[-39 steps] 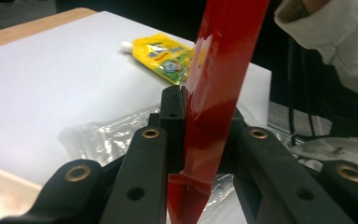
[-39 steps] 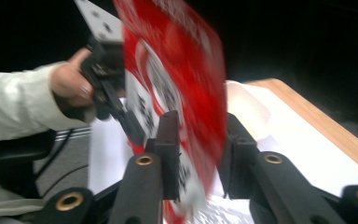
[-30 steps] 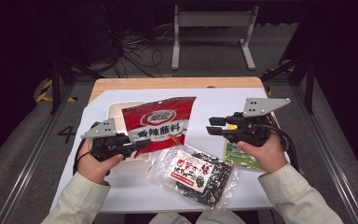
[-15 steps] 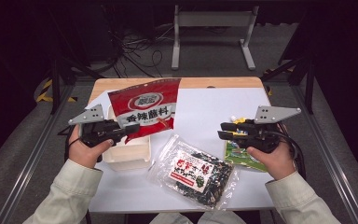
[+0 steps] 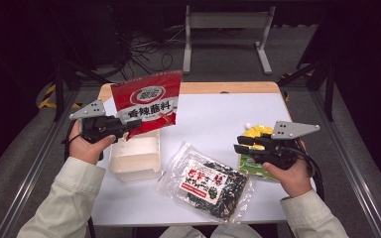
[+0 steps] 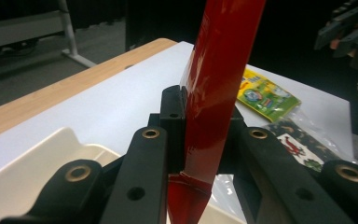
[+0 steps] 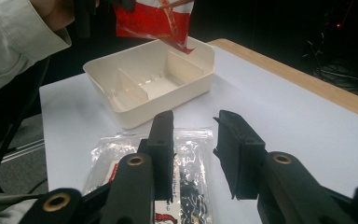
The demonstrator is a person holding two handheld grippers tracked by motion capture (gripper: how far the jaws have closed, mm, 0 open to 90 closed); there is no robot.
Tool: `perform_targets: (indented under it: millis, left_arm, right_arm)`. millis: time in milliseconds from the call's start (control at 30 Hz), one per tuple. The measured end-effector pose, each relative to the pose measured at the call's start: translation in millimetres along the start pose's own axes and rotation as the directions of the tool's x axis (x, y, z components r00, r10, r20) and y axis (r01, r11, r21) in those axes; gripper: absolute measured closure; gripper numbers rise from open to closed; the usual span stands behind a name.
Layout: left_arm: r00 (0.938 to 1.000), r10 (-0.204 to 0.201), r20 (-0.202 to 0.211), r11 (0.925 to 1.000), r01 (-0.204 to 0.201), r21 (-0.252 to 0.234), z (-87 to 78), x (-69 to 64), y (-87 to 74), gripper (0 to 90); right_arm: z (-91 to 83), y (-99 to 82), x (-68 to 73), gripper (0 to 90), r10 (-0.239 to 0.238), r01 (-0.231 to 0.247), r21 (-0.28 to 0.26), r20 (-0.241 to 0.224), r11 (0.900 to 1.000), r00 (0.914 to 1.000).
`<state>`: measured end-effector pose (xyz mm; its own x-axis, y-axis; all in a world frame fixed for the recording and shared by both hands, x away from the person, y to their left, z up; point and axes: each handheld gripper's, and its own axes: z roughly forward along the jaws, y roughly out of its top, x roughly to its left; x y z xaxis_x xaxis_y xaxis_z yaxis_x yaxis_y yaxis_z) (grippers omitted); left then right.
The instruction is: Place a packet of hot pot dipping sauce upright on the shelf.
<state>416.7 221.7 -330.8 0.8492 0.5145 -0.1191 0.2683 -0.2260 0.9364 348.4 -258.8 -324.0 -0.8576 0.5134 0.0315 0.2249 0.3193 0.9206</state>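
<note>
Red packet (image 5: 149, 103), printed with white characters, hangs upright in the air from the left gripper (image 5: 121, 125), whose jaws are clamped on its lower edge; in the left gripper view the red film (image 6: 216, 93) runs straight up between the two black jaws, pinched tight. Nearest the person, on the white table (image 5: 213, 114), lies a clear bag of dark snacks (image 5: 207, 181) with a red and white label, flat and slightly askew. Just left of it stands a cream divided box (image 5: 135, 157), open on top, with the left hand (image 5: 87, 146) beside its left wall; the red packet's bottom corner hangs above the box's far end, as the right gripper view shows (image 7: 151, 21). On the right, the right gripper (image 5: 240, 144) hovers low with its jaws apart at a middling gap and nothing between them; in its own view the jaws frame the clear bag (image 7: 121, 154) below and the cream box (image 7: 154, 84) beyond. Under the right hand (image 5: 290, 173) lies a green and yellow packet (image 5: 253, 148), flat on the table. Farther off, the table's wooden edge (image 5: 218, 88) meets the dark floor
</note>
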Motion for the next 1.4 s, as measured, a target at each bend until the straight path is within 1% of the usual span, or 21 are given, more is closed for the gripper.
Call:
perform_targets:
  millis: [67,100,200,333,367,467,500,533,567,667,700,767,833,933,967,1067,1100,1200,1233,1300,1400]
  left_arm:
    - [1.0,-0.004,-0.008,1.0,0.004,-0.006,1.5,4.7,0.1,78.9]
    - [0.9998,0.001,-0.017,1.0,-0.001,-0.001,2.2,8.1,0.5,78.9]
    - [0.999,-0.01,-0.044,0.9999,0.011,0.013,4.6,13.6,2.2,78.9]
    - [0.998,-0.008,-0.063,0.9998,0.009,0.02,4.7,20.3,4.9,78.9]
    - [0.9971,0.001,-0.076,0.9996,0.001,0.028,3.7,22.5,5.7,78.9]
    - [0.9958,-0.001,-0.092,0.9992,0.005,0.04,2.4,25.4,6.3,78.9]
    - [0.9926,-0.002,-0.121,0.9983,0.009,0.058,1.6,29.0,6.5,78.9]
    - [0.9926,-0.002,-0.121,0.9983,0.009,0.058,1.6,29.0,6.5,78.9]
    - [0.9901,0.003,-0.14,0.9978,0.006,0.066,2.4,32.2,6.8,78.9]
    - [0.9869,0.003,-0.161,0.9949,0.013,0.1,6.1,38.9,7.3,78.9]
    - [0.9846,0.005,-0.175,0.9927,0.016,0.119,7.0,40.7,7.1,78.9]
    - [0.982,0.013,-0.189,0.9906,0.014,0.136,6.9,44.6,5.7,78.9]
    - [0.9797,0.007,-0.2,0.9895,0.022,0.143,6.0,48.4,3.5,78.9]
    - [0.9786,0.006,-0.206,0.9872,0.027,0.157,7.2,54.1,1.3,78.9]
    - [0.9782,0.012,-0.207,0.9867,0.022,0.161,7.9,55.9,0.8,78.9]
    - [0.975,0.011,-0.222,0.9838,0.029,0.177,11.6,61.7,-1.1,78.9]
    - [0.9745,0.003,-0.225,0.984,0.037,0.174,13.4,63.4,-2.1,78.9]
    - [0.9729,0.003,-0.231,0.9827,0.04,0.181,17.5,68.4,-3.6,78.9]
    - [0.9743,-0.011,-0.225,0.9823,0.052,0.18,19.5,69.9,-4.4,78.9]
    - [0.9761,-0.012,-0.217,0.9824,0.052,0.179,23.4,72.0,-4.8,78.8]
    - [0.9753,0.013,-0.22,0.9796,0.032,0.199,28.2,73.5,-4.8,78.9]
  right_arm:
    - [-0.5,0.3,-0.1,66.2,0.0,0.0,-0.006,-0.003,1.0,1.0]
    - [-0.6,0.5,0.1,66.1,-0.001,0.001,-0.006,-0.002,1.0,1.0]
    - [-1.1,0.2,0.5,66.0,0.0,0.0,-0.004,-0.004,1.0,1.0]
    - [-2.1,-0.6,-0.1,66.0,0.003,-0.003,-0.004,-0.003,1.0,1.0]
    - [-2.2,-0.8,-0.5,66.0,0.005,-0.005,-0.004,-0.003,1.0,1.0]
    - [-2.0,-1.4,-1.1,65.9,0.009,-0.009,-0.004,-0.004,1.0,1.0]
    - [-1.2,-2.1,-1.2,65.8,0.01,-0.01,-0.002,-0.006,0.9999,0.9999]
    - [-1.2,-2.1,-1.2,65.8,0.01,-0.01,-0.002,-0.006,0.9999,0.9999]
    - [-0.6,-2.3,-1.1,65.8,0.01,-0.01,0.0,-0.008,1.0,0.9999]
    - [1.9,-2.6,-0.3,65.8,0.016,-0.016,0.001,-0.024,0.9999,0.9996]
    - [2.3,-2.5,0.2,65.8,0.018,-0.018,-0.002,-0.032,0.9998,0.9993]
    - [2.2,-2.4,1.4,65.6,0.015,-0.015,-0.002,-0.036,0.9999,0.9992]
    - [1.3,-3.1,1.1,65.6,0.018,-0.018,-0.005,-0.04,0.9998,0.999]
    - [0.3,-5.2,-1.6,65.6,0.036,-0.036,-0.012,-0.047,0.9993,0.9982]
    - [0.2,-6.1,-2.0,65.6,0.044,-0.045,-0.013,-0.051,0.9989,0.9977]
    - [-0.2,-6.9,-1.0,65.6,0.044,-0.045,-0.012,-0.055,0.9989,0.9975]
    - [-0.4,-6.9,-0.4,65.6,0.044,-0.045,-0.014,-0.057,0.9989,0.9974]
    - [-1.0,-7.3,0.7,65.6,0.043,-0.044,-0.014,-0.058,0.9989,0.9974]
    - [-1.2,-7.7,1.0,65.6,0.044,-0.045,-0.013,-0.058,0.9989,0.9974]
    - [-1.7,-8.7,1.3,65.6,0.046,-0.047,-0.011,-0.056,0.9988,0.9974]
    - [-2.8,-9.9,1.7,65.6,0.047,-0.048,-0.01,-0.053,0.9988,0.9975]
